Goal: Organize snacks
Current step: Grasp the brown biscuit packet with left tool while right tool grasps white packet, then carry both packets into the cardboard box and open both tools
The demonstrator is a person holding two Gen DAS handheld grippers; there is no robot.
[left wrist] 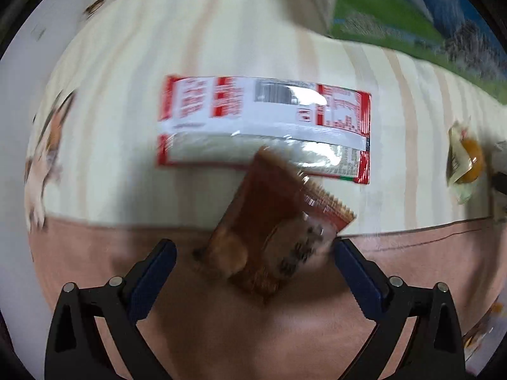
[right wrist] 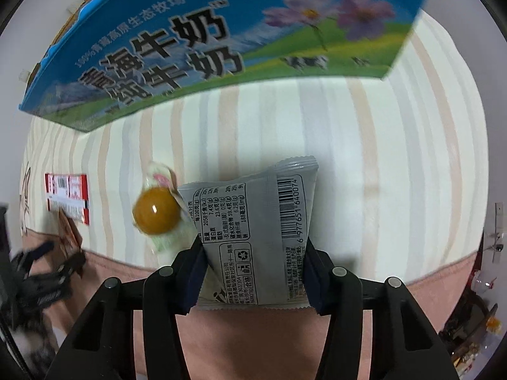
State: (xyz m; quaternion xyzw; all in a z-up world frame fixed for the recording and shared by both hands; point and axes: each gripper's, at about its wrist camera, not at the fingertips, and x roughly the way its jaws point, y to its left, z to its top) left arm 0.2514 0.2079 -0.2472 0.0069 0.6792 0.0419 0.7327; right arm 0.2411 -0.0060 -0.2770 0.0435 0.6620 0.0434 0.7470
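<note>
motion blurs the brown snack packet [left wrist: 272, 221] and its print.

Even, soft indoor light, no hard shadows. Left wrist view: heavy motion blur overall; brown packet [left wrist: 269, 237] smeared, print on red-white packet [left wrist: 263, 126] unreadable, white glare streaks on its film. Right wrist view sharper: grey packet [right wrist: 256, 234] print and barcode readable, small highlight on yellow ball [right wrist: 156, 210]; carton [right wrist: 215, 38] slightly soft; left edge blurred. Both views show strong fisheye bending, stripes on the cloth [right wrist: 380, 158] curve, black vignette at corners.
</note>
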